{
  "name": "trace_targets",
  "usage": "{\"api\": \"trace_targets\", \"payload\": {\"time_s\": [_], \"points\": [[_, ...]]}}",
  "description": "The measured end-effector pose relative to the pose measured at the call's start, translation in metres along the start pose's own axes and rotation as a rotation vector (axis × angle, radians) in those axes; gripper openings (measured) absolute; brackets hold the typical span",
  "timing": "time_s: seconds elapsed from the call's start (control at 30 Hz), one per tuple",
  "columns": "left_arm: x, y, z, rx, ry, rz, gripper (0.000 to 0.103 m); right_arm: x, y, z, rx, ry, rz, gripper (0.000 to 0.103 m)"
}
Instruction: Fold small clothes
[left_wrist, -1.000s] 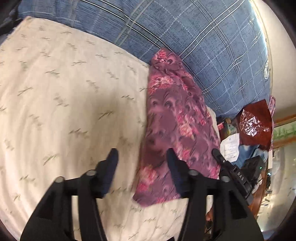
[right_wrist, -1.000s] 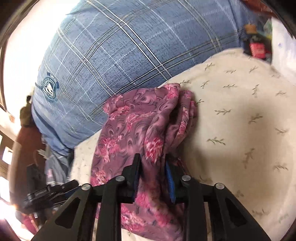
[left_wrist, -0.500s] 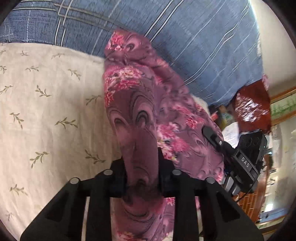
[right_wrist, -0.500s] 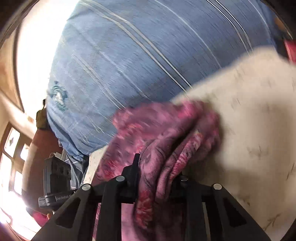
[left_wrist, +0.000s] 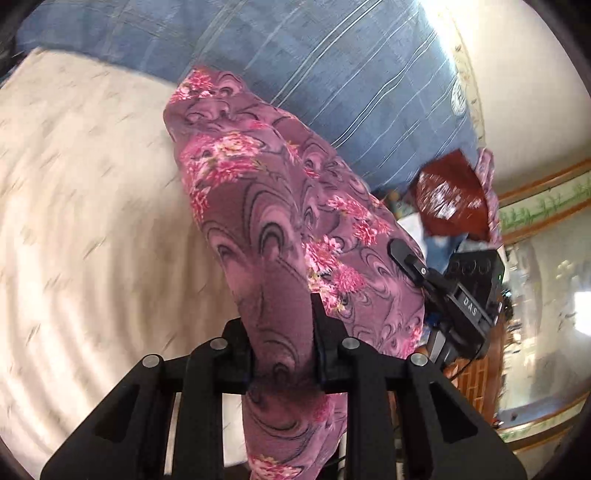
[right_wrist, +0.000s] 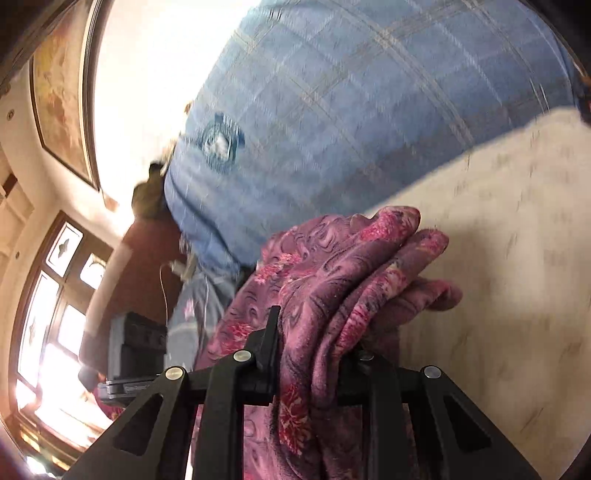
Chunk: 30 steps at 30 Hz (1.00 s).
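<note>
two grippers, left gripper and right gripper, pinch one floral garment.

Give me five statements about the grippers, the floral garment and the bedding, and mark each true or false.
1. The left gripper is shut on the garment. True.
2. The right gripper is open and holds nothing. False: it is shut on bunched folds of the same garment.
3. The garment is plain white. False: it is purple with pink flowers.
4. A blue checked blanket lies beyond the garment. True.
5. The sheet under the garment is solid black. False: it is cream with small sprigs.
</note>
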<state>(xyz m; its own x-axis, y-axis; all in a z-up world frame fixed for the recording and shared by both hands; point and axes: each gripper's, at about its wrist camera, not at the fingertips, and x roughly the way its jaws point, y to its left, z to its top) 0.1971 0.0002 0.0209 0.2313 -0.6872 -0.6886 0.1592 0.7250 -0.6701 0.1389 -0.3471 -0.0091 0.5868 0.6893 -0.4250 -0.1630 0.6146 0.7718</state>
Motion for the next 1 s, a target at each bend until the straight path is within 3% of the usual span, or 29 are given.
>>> {"api": "trace_targets", "payload": {"time_s": [0.07,0.17,0.27,0.4,0.47,0.53,0.6,0.67,0.73,0.77,0.83,0.87,1.0], "points": [[0.006,0.021,-0.022,-0.009,0.016,0.049,0.022,0.016,-0.007,-0.027,0.003,0.03,-0.028,0.022],[0.025,0.061,-0.04,-0.104,0.083,0.133,0.027,0.046,-0.034,-0.059,0.037,0.105,-0.152,0.024],[0.012,0.078,-0.044,-0.164,0.074,0.049,0.028,0.045,-0.051,-0.068,0.093,0.093,-0.185,0.042],[-0.03,0.052,-0.032,-0.015,-0.067,0.128,0.029,0.021,-0.053,-0.051,0.166,0.048,-0.182,0.044],[-0.037,0.04,-0.02,0.03,-0.108,0.12,0.052,0.011,-0.054,-0.041,0.202,-0.02,-0.163,0.045],[-0.027,0.022,-0.005,0.085,-0.14,0.159,0.057,0.019,-0.055,-0.028,0.21,-0.024,-0.168,0.044],[-0.005,0.01,0.015,0.135,-0.142,0.203,0.058,0.037,-0.05,-0.021,0.181,-0.004,-0.2,0.039],[0.018,0.003,0.03,0.174,-0.133,0.25,0.058,0.049,-0.036,-0.016,0.08,-0.021,-0.244,0.019],[0.048,0.001,0.038,0.214,-0.131,0.344,0.058,0.059,-0.022,-0.015,-0.036,-0.044,-0.286,0.017],[0.069,0.004,0.044,0.239,-0.126,0.429,0.058,0.066,-0.023,-0.015,-0.074,-0.034,-0.34,0.016],[0.096,0.019,0.048,0.248,-0.091,0.516,0.063,0.087,-0.035,-0.019,-0.125,0.052,-0.464,0.013],[0.099,0.023,0.049,0.241,-0.101,0.508,0.065,0.091,-0.041,-0.021,-0.139,0.08,-0.467,0.013],[0.073,0.018,0.048,0.219,-0.117,0.462,0.064,0.068,-0.029,-0.019,-0.155,0.035,-0.436,0.022]]}}
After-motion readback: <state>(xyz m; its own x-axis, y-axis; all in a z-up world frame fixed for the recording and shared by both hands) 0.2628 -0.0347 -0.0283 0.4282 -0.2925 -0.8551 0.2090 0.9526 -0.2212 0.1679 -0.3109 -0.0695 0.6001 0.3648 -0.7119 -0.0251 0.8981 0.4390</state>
